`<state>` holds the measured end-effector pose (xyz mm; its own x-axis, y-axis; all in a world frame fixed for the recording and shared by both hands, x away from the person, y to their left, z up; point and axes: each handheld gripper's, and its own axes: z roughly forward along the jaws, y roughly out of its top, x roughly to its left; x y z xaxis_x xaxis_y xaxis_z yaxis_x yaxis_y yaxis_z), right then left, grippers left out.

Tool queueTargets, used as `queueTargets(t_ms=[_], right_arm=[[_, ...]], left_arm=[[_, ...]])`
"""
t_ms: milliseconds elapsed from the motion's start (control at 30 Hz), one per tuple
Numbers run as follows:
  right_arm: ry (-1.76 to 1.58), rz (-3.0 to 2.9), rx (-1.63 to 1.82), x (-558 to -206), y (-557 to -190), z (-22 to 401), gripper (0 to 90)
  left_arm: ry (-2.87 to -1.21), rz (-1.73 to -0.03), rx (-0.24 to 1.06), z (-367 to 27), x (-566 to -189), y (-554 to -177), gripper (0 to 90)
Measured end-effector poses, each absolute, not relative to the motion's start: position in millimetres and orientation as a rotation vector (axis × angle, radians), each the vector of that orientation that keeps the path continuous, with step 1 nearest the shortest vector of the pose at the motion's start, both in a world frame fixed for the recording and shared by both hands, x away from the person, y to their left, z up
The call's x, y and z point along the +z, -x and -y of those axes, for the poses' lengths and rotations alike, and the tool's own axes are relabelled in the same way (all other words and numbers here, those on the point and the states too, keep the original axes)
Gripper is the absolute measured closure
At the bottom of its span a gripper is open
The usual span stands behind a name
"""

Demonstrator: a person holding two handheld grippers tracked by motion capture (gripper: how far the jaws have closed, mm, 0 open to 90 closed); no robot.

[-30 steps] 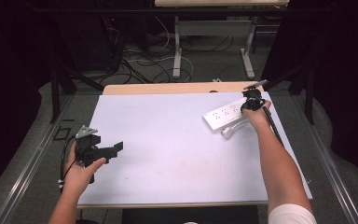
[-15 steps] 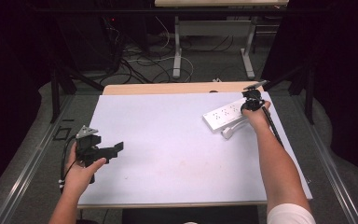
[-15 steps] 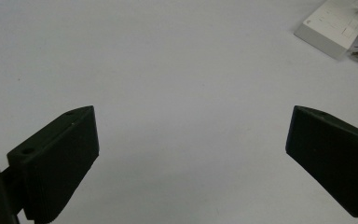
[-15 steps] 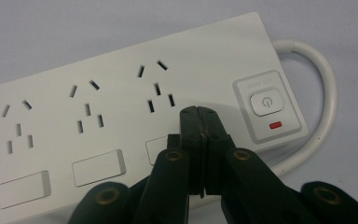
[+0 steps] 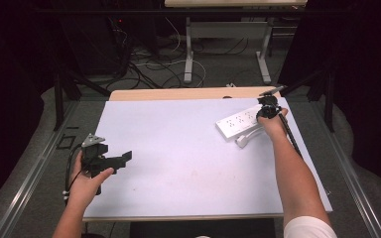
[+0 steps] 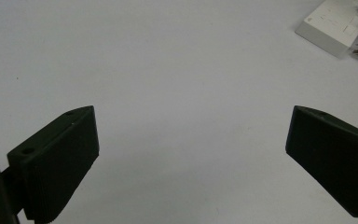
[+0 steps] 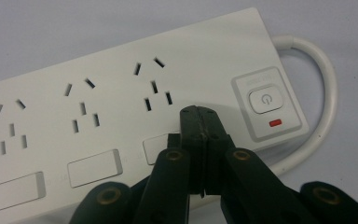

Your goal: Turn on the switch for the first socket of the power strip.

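A white power strip (image 5: 239, 122) lies at the far right of the pale table (image 5: 178, 144), under the clenched, empty right gripper (image 5: 268, 106), while the left gripper (image 5: 121, 158) gapes empty near-left, with cables (image 5: 149, 69) and a desk frame (image 5: 228, 44) on the dark floor beyond.
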<state>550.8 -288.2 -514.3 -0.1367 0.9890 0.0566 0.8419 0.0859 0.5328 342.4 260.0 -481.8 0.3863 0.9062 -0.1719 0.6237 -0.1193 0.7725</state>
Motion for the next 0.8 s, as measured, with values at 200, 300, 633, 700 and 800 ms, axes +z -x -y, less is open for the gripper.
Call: queueTargets(t_ms=[200,300,633,700,800], right_arm=[[-1.834,-2.039,0.674,-515.0,-550.9,289.9,90.0],[-1.832,-2.045,0.673,-514.9,-550.8,290.6,90.0],[-1.860,-2.011,0.693,-515.4,-550.4,290.2,90.0],[-1.863,-2.009,0.700,-515.4,-550.8,289.7,89.4],[-1.861,-2.011,0.704,-515.3,-551.2,289.0,86.6]], left_arm=[[-1.823,-1.327,0.451,-260.1,-482.5,-342.5,2.5],[-1.831,-1.329,0.447,-260.6,-481.9,-342.3,2.5],[-1.831,-1.329,0.444,-260.0,-482.0,-342.5,2.5],[-1.831,-1.328,0.445,-260.1,-481.9,-342.5,2.5],[-1.832,-1.328,0.445,-260.5,-482.1,-342.7,2.5]])
